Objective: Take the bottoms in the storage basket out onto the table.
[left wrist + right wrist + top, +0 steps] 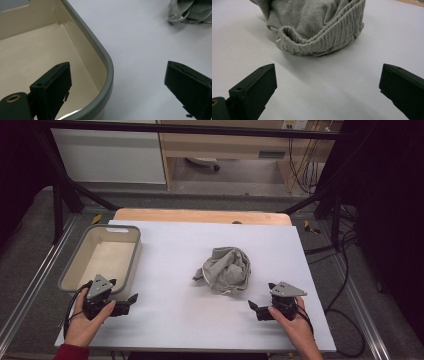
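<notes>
Nothing moved yet: your claws, left point(131, 298) and right point(252, 305), gape empty; grey garment point(226, 269) sits crumpled (bin point(126, 270) bare).

- The crumpled grey fabric garment with a ribbed elastic band point(317, 27) is running off the top edge of the right gripper view.
- In the left gripper view, the beige plastic tub with a grey rim point(105, 62) is being cropped left and below.

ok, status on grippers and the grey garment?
Left gripper open, at bin corner. Right gripper open, short of garment. Garment crumpled, untouched. Path clear.
</notes>
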Demonstrator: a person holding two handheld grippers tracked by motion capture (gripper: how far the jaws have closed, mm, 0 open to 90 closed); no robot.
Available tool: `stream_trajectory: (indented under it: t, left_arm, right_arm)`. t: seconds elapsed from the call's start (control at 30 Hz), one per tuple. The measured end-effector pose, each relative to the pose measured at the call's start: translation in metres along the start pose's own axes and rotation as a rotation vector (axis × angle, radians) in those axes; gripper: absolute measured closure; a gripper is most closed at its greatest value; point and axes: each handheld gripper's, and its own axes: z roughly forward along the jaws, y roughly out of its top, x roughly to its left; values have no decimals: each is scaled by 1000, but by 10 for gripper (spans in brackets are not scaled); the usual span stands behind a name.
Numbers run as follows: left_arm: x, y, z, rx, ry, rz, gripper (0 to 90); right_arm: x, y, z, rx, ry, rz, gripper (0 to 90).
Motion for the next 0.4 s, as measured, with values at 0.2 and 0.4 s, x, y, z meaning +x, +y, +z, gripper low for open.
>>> stream_trajectory:
  t: [0.2, 0.4]
  left_arm:
    - [0, -1, 1, 2, 13, 11, 70]
    - [3, -2, -1, -12, 24, -16, 72]
  right_arm:
    - [1, 0, 1, 6, 0, 1, 18]
    - [2, 0, 2, 17, -7, -14, 17]
